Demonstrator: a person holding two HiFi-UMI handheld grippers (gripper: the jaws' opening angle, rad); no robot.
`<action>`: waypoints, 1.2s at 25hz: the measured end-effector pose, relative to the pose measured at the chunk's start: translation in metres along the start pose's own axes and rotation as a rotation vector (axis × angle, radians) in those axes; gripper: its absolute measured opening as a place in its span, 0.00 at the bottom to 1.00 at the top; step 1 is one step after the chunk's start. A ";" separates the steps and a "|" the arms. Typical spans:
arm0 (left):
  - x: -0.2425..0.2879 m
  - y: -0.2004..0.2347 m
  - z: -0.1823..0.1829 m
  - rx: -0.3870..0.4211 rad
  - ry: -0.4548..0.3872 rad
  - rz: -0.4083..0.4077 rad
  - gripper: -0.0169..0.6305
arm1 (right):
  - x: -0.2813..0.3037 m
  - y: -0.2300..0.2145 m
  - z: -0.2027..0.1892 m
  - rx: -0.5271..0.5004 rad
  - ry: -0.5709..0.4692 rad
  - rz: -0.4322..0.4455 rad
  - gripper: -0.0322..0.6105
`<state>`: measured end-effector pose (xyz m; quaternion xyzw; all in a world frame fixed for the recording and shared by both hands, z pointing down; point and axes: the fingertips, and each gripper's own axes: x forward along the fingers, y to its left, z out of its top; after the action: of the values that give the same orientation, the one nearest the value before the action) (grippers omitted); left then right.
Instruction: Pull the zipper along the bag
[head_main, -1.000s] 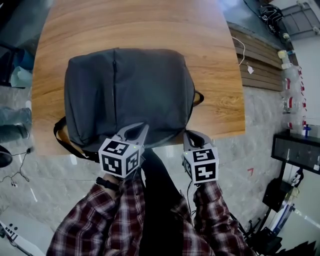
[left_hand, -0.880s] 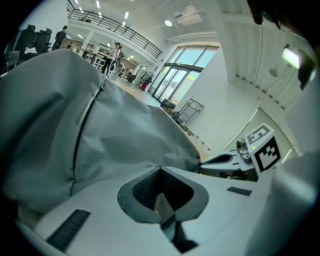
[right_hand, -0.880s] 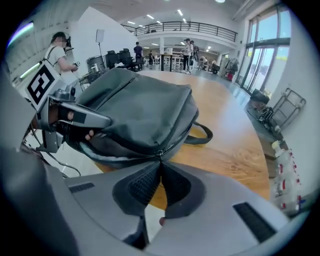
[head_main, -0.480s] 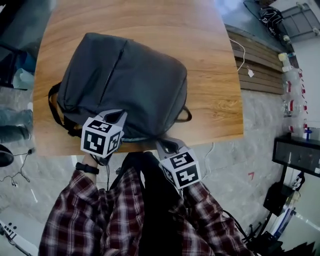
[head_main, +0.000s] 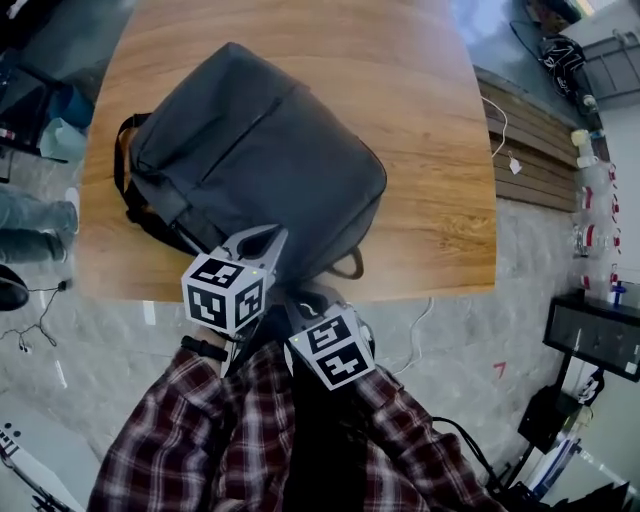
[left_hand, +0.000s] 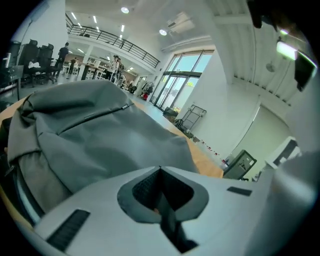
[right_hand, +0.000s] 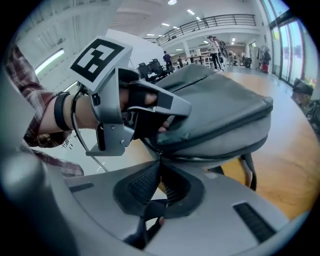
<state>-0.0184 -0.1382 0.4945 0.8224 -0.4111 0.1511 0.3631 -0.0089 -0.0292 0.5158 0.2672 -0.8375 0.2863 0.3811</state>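
A dark grey backpack (head_main: 260, 170) lies turned at an angle on the wooden table (head_main: 430, 150), its near corner at the table's front edge. My left gripper (head_main: 262, 240) is shut on the bag's near edge; in the left gripper view a dark strip runs between its closed jaws (left_hand: 160, 170) below the bag (left_hand: 100, 135). My right gripper (head_main: 297, 305) sits just under and right of it, shut on the zipper pull (right_hand: 159, 151) at the bag's (right_hand: 220, 115) seam. The right gripper view shows the left gripper (right_hand: 170, 112) pinching the fabric just above the zipper.
A shoulder strap (head_main: 125, 150) hangs off the bag at the table's left edge and a grab loop (head_main: 350, 265) pokes out at the front. A slatted bench with a white cable (head_main: 505, 130) stands right of the table. Grey floor lies below the front edge.
The backpack has swung clockwise on the table. Both grippers stayed on its near edge; the right one moved left and back toward me, ending under the left one.
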 end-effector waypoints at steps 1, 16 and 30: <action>0.000 -0.001 -0.002 0.019 0.000 -0.008 0.04 | -0.002 -0.003 -0.001 -0.027 0.007 -0.011 0.08; 0.002 -0.015 -0.020 0.190 0.038 -0.036 0.04 | -0.039 -0.096 0.021 -0.239 0.051 -0.261 0.08; 0.000 -0.019 -0.028 0.295 0.140 -0.097 0.04 | -0.063 -0.222 0.016 -0.027 0.068 -0.442 0.08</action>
<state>-0.0021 -0.1110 0.5050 0.8731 -0.3181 0.2491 0.2728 0.1667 -0.1795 0.5184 0.4295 -0.7489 0.1933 0.4662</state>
